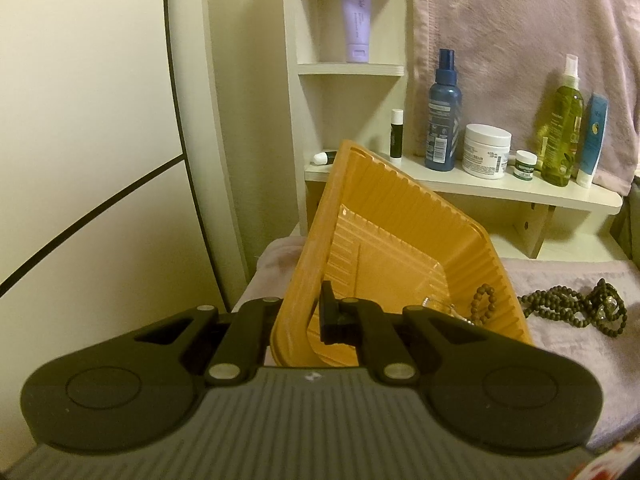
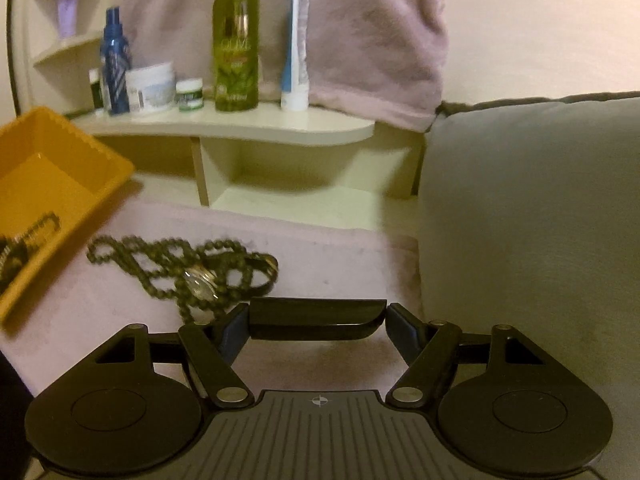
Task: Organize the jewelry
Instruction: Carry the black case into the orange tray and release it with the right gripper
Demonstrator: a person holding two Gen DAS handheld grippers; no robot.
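The left claw (image 1: 306, 316) is clamped tight on the near wall of an orange plastic tray (image 1: 400, 216), which it holds tilted, its far corner raised toward the shelf. Inside the tray, in the low corner, lie a short loop of dark beads (image 1: 482, 300) and a small silvery piece (too small to name).

On the pink towel (image 1: 580, 360) beside the tray sits a tangle of dark beaded necklaces (image 2: 180, 264), with a shiny ring-like piece (image 2: 200, 278) resting on the heap. The right claw (image 2: 318, 322) hangs just in front of that heap with its jaws set wide apart; a black bar spans the gap between its blue-padded fingers (image 2: 234, 336), and nothing of the jewelry is in its grip.

Behind, a cream shelf (image 2: 240, 128) carries a blue spray bottle (image 1: 442, 112), a white jar (image 1: 486, 150), a small green-labelled jar (image 1: 525, 165), a green spray bottle (image 2: 236, 44) and a blue-and-white tube (image 2: 298, 44). A grey cushion (image 2: 540, 220) fills the right side.
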